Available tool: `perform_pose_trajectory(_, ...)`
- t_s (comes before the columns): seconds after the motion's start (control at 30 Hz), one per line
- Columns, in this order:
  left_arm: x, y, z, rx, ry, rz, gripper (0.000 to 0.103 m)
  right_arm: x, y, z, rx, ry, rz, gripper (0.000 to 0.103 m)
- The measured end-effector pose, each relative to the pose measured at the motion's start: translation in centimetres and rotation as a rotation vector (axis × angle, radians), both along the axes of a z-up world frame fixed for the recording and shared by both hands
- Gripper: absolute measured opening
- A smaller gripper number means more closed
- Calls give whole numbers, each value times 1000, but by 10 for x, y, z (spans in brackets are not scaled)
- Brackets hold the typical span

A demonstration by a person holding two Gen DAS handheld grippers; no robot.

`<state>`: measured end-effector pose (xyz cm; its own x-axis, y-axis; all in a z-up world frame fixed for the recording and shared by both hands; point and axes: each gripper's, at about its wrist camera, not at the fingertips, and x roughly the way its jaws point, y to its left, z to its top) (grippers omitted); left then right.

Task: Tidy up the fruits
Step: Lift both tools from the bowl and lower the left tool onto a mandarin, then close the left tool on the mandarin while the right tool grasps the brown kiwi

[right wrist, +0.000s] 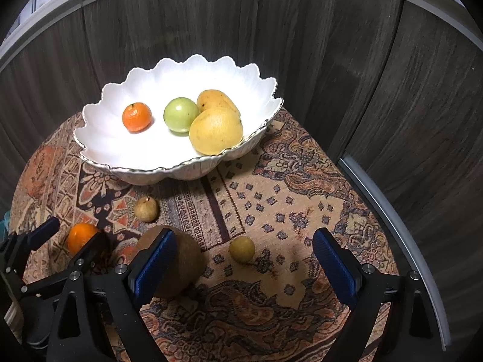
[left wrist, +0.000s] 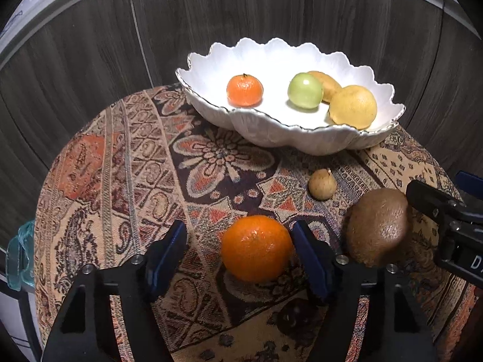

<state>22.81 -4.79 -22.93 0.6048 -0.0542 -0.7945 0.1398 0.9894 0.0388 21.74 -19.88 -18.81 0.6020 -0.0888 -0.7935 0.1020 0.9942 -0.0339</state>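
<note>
An orange (left wrist: pixel 256 247) lies on the patterned cloth between the blue pads of my left gripper (left wrist: pixel 239 235). The right pad is at its skin and the left pad stands clear, so the gripper is open. My right gripper (right wrist: pixel 244 241) is open wide over a small yellow-green fruit (right wrist: pixel 241 249). A brown kiwi (right wrist: pixel 184 259) sits just outside its left finger (right wrist: pixel 157 259). Farther back stands a white scalloped bowl (left wrist: pixel 286 138) holding a mandarin (left wrist: pixel 244 90), a green apple (left wrist: pixel 305 90) and two yellow fruits (left wrist: pixel 353 107).
A small tan round fruit (left wrist: pixel 322 184) lies between the bowl and the kiwi (left wrist: pixel 377 226). The round table's cloth (left wrist: pixel 120 181) drops off at left and right. Dark wood panels (left wrist: pixel 90 45) close the back. A teal glass object (left wrist: pixel 19 256) sits past the left edge.
</note>
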Motion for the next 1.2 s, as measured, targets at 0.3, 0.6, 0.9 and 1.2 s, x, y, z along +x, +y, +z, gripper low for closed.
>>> perform_pose_trajectory(0.3,0,-8,-10,-14,29,-41,46,0,1,1,1,-3,4,92)
perform_pose_trajectory(0.6,-6,8,4,-12,19,-6,45,-2,12,7,18,-16,31,92)
perform_pose_trajectory(0.9,-14,45,12,9,0,62,45,2,37,-3,17,11,79,92)
perform_pose_trajectory(1.2,-13,63,7,-6,6,94,45,14,52,-28,34,68,82,89)
